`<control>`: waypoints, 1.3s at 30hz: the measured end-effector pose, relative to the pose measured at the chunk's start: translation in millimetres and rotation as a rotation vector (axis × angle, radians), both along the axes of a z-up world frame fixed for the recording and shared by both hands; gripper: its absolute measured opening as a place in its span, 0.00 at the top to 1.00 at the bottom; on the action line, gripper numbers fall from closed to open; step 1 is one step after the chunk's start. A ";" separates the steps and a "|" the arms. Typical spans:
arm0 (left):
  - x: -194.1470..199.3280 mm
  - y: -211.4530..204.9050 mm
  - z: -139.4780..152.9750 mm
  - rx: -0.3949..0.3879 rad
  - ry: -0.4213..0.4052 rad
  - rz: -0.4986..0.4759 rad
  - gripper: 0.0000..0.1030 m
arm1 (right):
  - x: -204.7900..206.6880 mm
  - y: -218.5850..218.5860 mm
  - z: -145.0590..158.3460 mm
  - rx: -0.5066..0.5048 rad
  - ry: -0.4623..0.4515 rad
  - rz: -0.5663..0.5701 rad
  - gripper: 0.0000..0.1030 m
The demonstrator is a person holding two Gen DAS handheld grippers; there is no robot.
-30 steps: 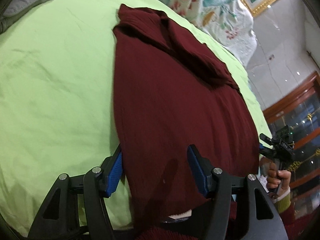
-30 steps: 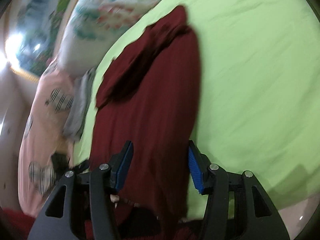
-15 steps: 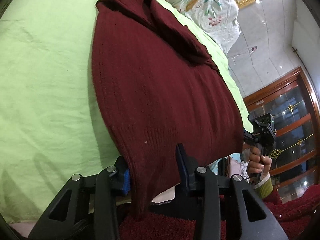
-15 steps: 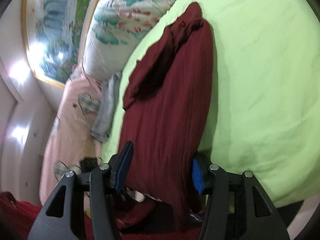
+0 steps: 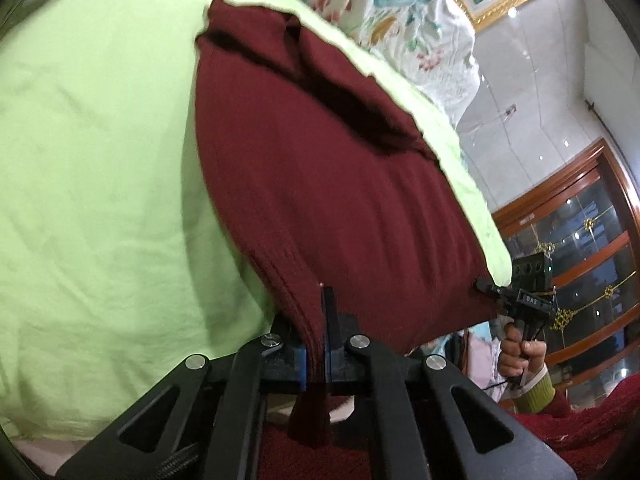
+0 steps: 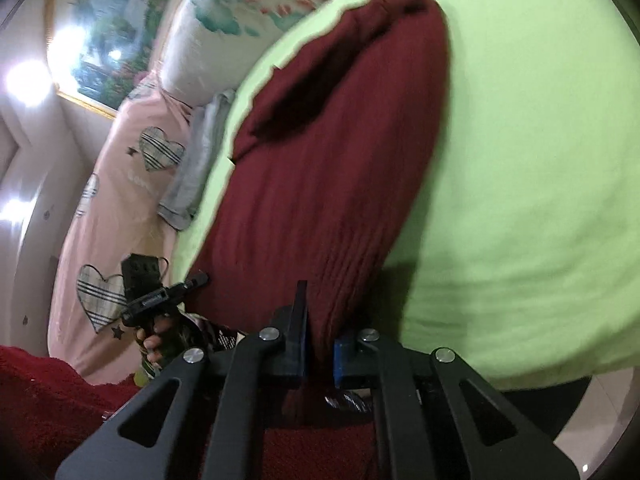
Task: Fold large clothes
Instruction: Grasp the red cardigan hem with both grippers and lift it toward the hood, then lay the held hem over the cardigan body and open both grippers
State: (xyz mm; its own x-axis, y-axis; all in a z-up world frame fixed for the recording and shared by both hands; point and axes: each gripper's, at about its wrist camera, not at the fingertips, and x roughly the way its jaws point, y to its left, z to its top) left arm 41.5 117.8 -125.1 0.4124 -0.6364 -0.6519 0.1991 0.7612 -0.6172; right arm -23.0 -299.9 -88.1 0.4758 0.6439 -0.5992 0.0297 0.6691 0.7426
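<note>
Sweater (image 5: 328, 200), dark red, lies on the green bed (image 5: 100, 200); left gripper (image 5: 316, 332) and right gripper (image 6: 318, 336) have just closed, pinching its near-edge hem.

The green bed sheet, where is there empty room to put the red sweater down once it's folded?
The green sheet lies bare on the left gripper's side of the dark red sweater. The other free patch is beside the right gripper, right of the sweater in its view. It is crowded near the flowered pillow and the pink heart quilt.
</note>
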 end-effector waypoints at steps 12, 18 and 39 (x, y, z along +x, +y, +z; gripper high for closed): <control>58.9 8.3 108.7 -0.068 -0.269 0.138 0.97 | 64.1 -20.6 80.7 0.103 -0.262 -0.048 0.91; 144.4 -5.2 148.8 -0.023 -0.347 0.183 0.97 | 140.8 -43.9 100.0 0.068 -0.309 -0.105 0.91; 341.6 -22.2 20.8 0.158 -0.076 0.278 0.93 | 299.4 -101.4 -21.9 -0.031 0.021 -0.295 0.88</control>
State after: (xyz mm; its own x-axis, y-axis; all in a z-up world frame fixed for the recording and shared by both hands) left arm 383.1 95.7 -104.3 0.6071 -0.3862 -0.6945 0.0110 0.8779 -0.4786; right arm 276.4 -401.4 -110.0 0.6268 0.4610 -0.6282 0.2415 0.6516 0.7191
